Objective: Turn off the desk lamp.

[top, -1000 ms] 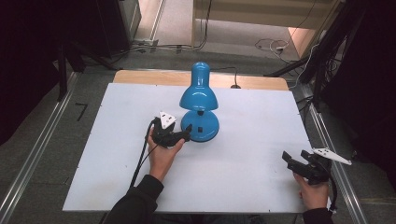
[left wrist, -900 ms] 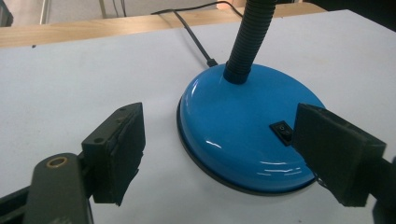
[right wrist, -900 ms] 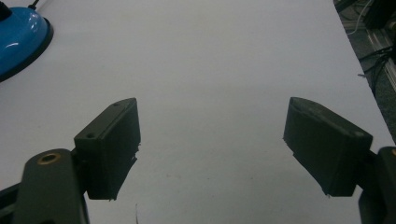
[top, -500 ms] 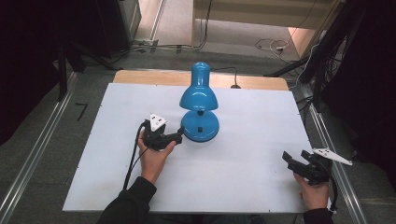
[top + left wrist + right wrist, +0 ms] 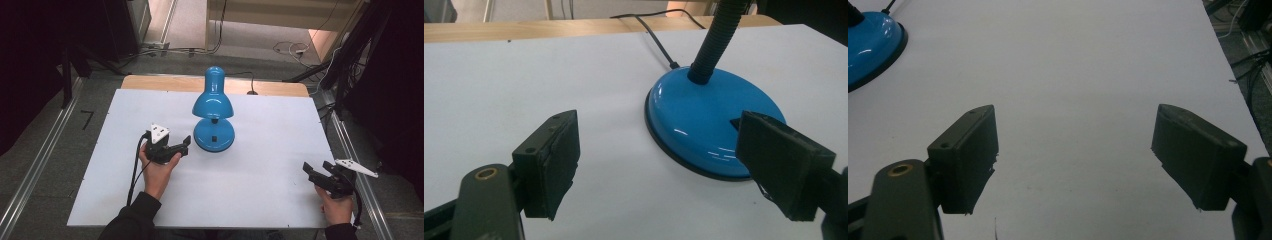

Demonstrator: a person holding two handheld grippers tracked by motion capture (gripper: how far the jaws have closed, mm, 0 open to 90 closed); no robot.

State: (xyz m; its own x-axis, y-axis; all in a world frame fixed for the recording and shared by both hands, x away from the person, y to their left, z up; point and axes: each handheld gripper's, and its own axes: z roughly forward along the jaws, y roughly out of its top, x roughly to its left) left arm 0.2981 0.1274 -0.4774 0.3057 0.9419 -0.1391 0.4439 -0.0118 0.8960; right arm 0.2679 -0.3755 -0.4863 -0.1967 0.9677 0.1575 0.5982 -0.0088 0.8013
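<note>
The blue desk lamp [image 5: 213, 116] stands upright at the middle of the white desk [image 5: 270, 165], toward its far side. Its round base [image 5: 214, 136] lies flat on the surface, the shade [image 5: 213, 102] tilts over it on a black flexible neck [image 5: 715, 41], and a black cord [image 5: 655, 33] runs from the base toward the far edge.

The left gripper [image 5: 185, 145] sits just left of the base, near it but not touching. Its fingers [image 5: 555, 159] stand wide apart and hold nothing; in the left gripper view the right-hand finger overlaps the near rim of the base, while the left-hand finger hangs over bare desk. A dark switch on the near face of the base points toward the person.

The right gripper [image 5: 316, 174] rests at the near right corner of the desk, well apart from the lamp, its fingers [image 5: 968, 155] likewise spread and empty over bare surface.

Assessment: the step in hand appears to be the left gripper's work at the lamp base, either at the switch or at the base rim; which of the two cannot be settled from these views. The next move calls for a short advance to the right toward the base, with the fingers lowered to the rim or a fingertip brought onto the switch. The right gripper looks idle and could steady the lamp if needed.
</note>
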